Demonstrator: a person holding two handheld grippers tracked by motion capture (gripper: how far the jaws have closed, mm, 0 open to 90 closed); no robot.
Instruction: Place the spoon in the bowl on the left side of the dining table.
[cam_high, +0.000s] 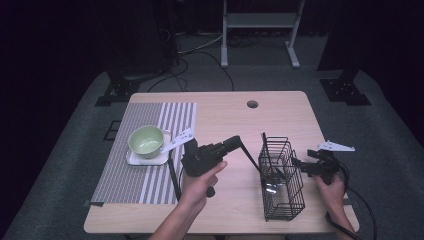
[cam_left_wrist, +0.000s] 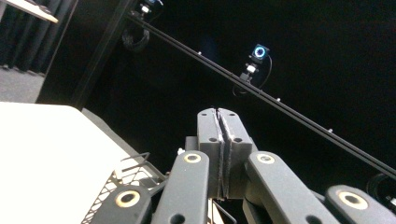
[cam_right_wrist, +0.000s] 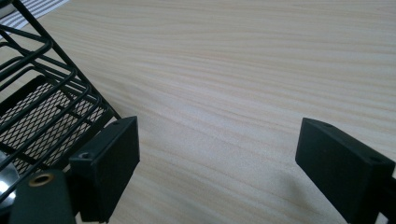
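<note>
A black wire basket (cam_high: 280, 175) stands on the wooden table (cam_high: 280, 107) at centre right, with a shiny metal utensil (cam_high: 272, 187) lying inside. A hand holds my left gripper (cam_high: 239, 141) just left of the basket, pointing right and tilted upward. In the left gripper view its jaws (cam_left_wrist: 218, 116) are pressed together with nothing visible between them, and the basket's rim (cam_left_wrist: 133, 163) lies below them. Beside the basket's right wall, my right gripper (cam_high: 300, 167) is low over the table. Its fingers (cam_right_wrist: 219, 158) stand wide apart over bare wood, the basket (cam_right_wrist: 42, 107) at their left.
A green bowl (cam_high: 146, 140) sits on a white square plate (cam_high: 135, 159) on a striped placemat (cam_high: 145, 170) at the table's left. A cable hole (cam_high: 252, 104) is near the far edge. Dark stands and a white frame (cam_high: 260, 22) rise behind the table.
</note>
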